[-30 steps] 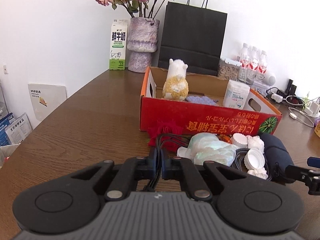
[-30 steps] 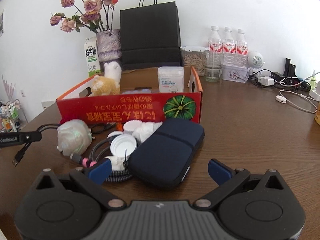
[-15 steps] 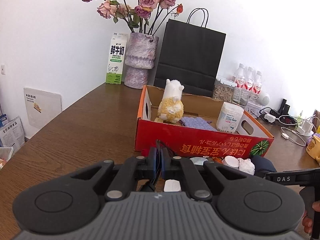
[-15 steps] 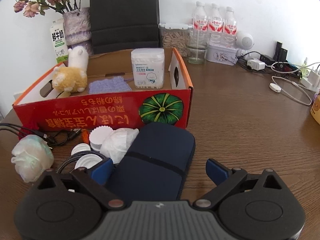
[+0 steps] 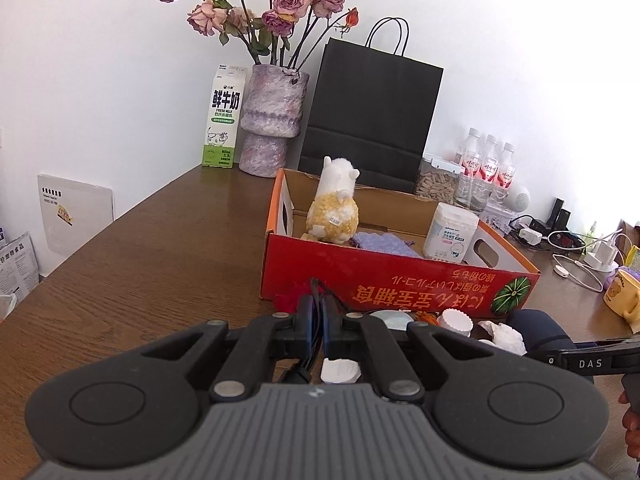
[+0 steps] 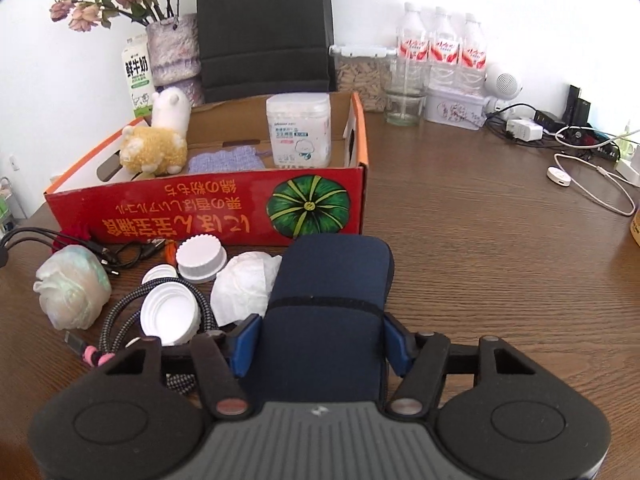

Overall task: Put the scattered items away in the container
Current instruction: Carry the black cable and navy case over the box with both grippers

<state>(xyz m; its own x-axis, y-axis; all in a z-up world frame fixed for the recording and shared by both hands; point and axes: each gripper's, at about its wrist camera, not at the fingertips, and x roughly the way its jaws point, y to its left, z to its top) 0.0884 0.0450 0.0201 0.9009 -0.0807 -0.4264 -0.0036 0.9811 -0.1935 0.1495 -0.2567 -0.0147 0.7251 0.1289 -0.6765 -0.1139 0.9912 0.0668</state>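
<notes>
The red cardboard box (image 5: 400, 284) (image 6: 208, 216) stands on the table and holds a plush alpaca (image 6: 158, 144), a purple cloth (image 6: 224, 160) and a white tub (image 6: 299, 130). My left gripper (image 5: 318, 320) is shut on a black cable (image 5: 316, 308), raised in front of the box. My right gripper (image 6: 322, 344) is shut on the dark blue pouch (image 6: 328, 300), which lies on the table before the box. White lids (image 6: 170, 314), crumpled tissue (image 6: 244, 284), a braided cable (image 6: 116, 320) and a plastic wad (image 6: 72, 292) lie left of the pouch.
A vase of roses (image 5: 272, 120), a milk carton (image 5: 224, 116) and a black paper bag (image 5: 372, 108) stand behind the box. Water bottles (image 6: 440, 48), chargers and white cables (image 6: 592, 176) lie at the right. A yellow mug (image 5: 624, 292) sits far right.
My left gripper rose with the black cable toward the box. My right gripper moved forward and closed its fingers on the blue pouch.
</notes>
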